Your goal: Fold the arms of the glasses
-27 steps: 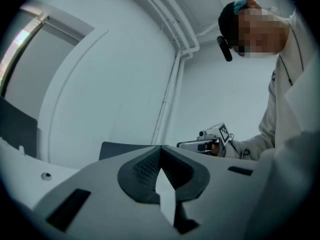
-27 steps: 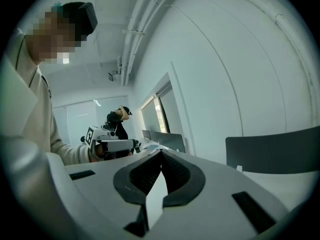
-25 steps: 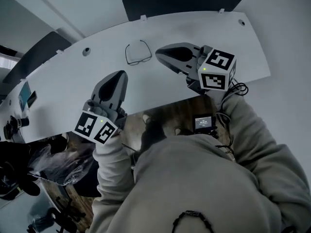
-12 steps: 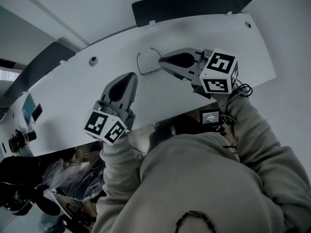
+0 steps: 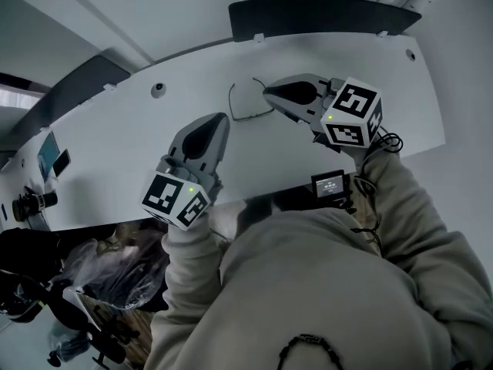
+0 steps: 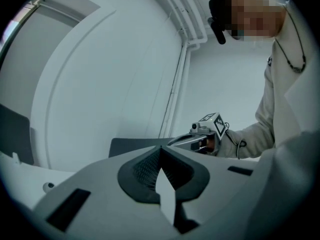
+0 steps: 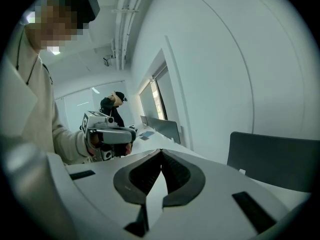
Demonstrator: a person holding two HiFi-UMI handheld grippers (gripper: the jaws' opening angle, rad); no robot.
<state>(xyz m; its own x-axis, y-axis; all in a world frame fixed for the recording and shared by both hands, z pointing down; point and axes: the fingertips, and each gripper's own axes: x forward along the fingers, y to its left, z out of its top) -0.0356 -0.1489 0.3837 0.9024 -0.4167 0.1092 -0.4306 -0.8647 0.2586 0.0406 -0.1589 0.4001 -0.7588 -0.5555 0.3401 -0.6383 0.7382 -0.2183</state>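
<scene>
White bench (image 5: 115,145) spans the view beneath me. Nearest, my left gripper (image 5: 219,120) is held over its front half, fingers (image 6: 145,170) closed flat together, nothing between them. Further out, my right gripper (image 5: 269,92) points leftward, fingers (image 7: 176,176) likewise closed and empty. Glasses (image 5: 245,102) lie on the bench just off the right gripper's tip and a little beyond the left one's; I cannot confirm contact, nor how the arms sit. Beyond the far edge stands a dark panel (image 5: 323,14).
</scene>
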